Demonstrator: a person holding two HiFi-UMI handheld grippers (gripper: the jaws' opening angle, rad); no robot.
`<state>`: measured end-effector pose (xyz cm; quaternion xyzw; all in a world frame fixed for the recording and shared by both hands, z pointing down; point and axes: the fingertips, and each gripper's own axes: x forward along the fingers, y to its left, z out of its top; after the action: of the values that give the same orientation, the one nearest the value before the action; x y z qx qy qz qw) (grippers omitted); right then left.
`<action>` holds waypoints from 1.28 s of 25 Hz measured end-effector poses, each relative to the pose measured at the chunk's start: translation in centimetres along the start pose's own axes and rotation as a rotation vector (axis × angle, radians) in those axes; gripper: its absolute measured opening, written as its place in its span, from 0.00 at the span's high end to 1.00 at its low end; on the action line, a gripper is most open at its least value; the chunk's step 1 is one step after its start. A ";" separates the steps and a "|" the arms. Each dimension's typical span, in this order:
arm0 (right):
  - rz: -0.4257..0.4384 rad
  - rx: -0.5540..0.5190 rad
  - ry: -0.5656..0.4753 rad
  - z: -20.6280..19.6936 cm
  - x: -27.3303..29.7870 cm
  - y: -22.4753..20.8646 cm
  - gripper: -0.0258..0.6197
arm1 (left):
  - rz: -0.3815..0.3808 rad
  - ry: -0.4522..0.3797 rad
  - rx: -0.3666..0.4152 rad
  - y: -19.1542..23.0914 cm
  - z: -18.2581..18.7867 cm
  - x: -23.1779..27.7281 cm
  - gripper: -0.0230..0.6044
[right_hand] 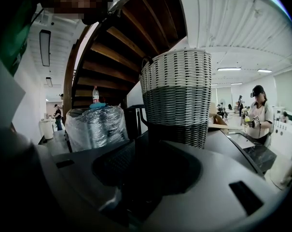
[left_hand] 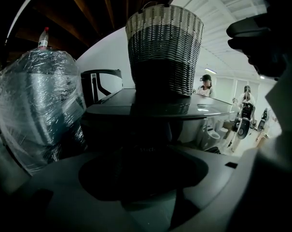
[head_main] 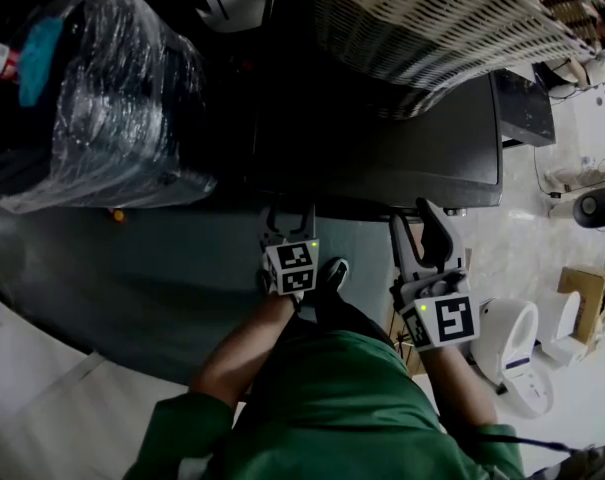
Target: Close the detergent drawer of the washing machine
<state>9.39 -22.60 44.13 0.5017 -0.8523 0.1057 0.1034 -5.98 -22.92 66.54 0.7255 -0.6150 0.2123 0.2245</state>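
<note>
A big bundle wrapped in shiny clear plastic (head_main: pixel 92 98) sits just left of the dark grey washing machine (head_main: pixel 382 158). The left gripper (head_main: pixel 289 226) is at the machine's front edge. Its two fingers are apart and pinch nothing. The right gripper (head_main: pixel 420 236) is at the same edge, further right, and its fingers are apart and empty too. A tall woven basket, white on top and grey below (head_main: pixel 432 28), stands on the machine's lid. The detergent drawer is probably on the machine's front, under that edge, but it is too dark to see. The spread fingers could slide past the drawer. They could also push only one corner, and then it may jam crooked.
</note>
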 end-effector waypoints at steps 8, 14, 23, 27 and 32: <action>-0.003 0.008 -0.002 0.3 0.3 0.0 0.70 | 0.008 0.008 -0.005 0.1 0.3 0.3 0.51; -0.009 0.009 -0.013 0.7 0.4 -0.1 0.70 | 0.010 0.002 0.000 0.2 0.4 0.4 0.51; -0.020 -0.002 -0.030 1.2 -0.9 0.3 0.70 | -0.019 0.020 0.038 0.1 0.1 0.2 0.51; -0.028 -0.001 -0.021 1.6 -1.7 0.9 0.70 | -0.075 0.023 0.059 -0.4 0.2 -1.0 0.51; -0.029 -0.007 -0.082 2.7 -3.0 1.6 0.71 | -0.132 -0.054 0.034 -0.7 2.4 -5.1 0.54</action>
<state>9.24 -20.17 40.60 0.5177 -0.8488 0.0806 0.0717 -5.96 -20.20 61.55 0.7738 -0.5678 0.1877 0.2088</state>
